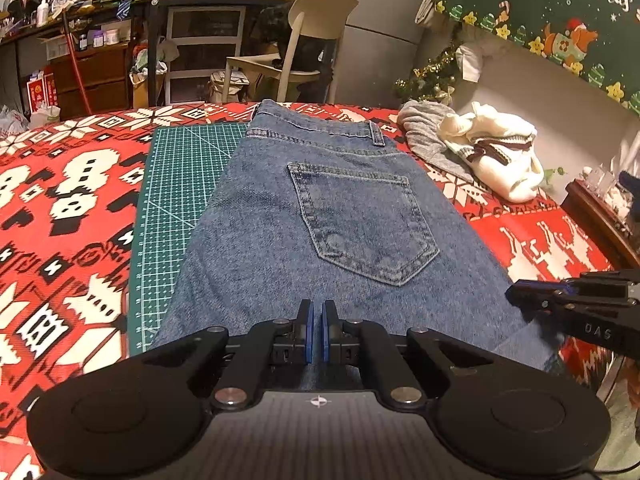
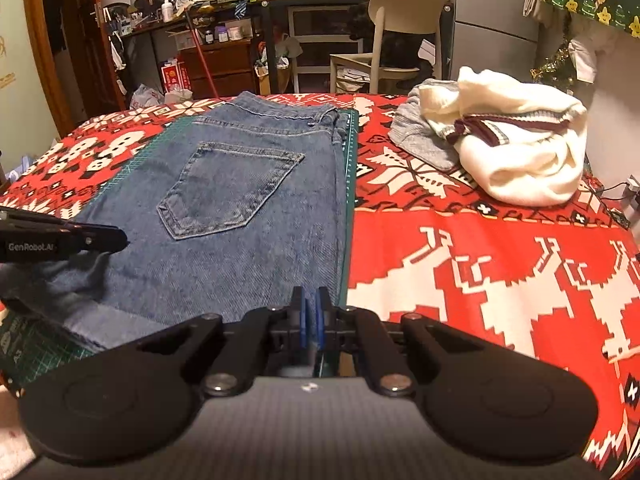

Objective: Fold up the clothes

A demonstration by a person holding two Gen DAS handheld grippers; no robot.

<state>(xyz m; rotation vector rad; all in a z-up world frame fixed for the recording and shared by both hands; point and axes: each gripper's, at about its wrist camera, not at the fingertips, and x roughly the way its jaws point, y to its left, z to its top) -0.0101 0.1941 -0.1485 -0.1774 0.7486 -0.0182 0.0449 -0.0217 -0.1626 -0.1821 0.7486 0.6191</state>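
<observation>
The blue jeans point(image 1: 320, 216) lie flat, back pocket up, on the green cutting mat point(image 1: 180, 184). The left gripper point(image 1: 316, 320) and right gripper point(image 2: 310, 312) have their jaws nearly closed, pinching the denim's near edge. Only the right view shows the door point(image 2: 68, 40).

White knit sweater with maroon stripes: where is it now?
The crumpled white knit sweater lies at the table's far right in both wrist views, on the red patterned cloth, resting against a grey knit garment, right of the blue jeans.
</observation>
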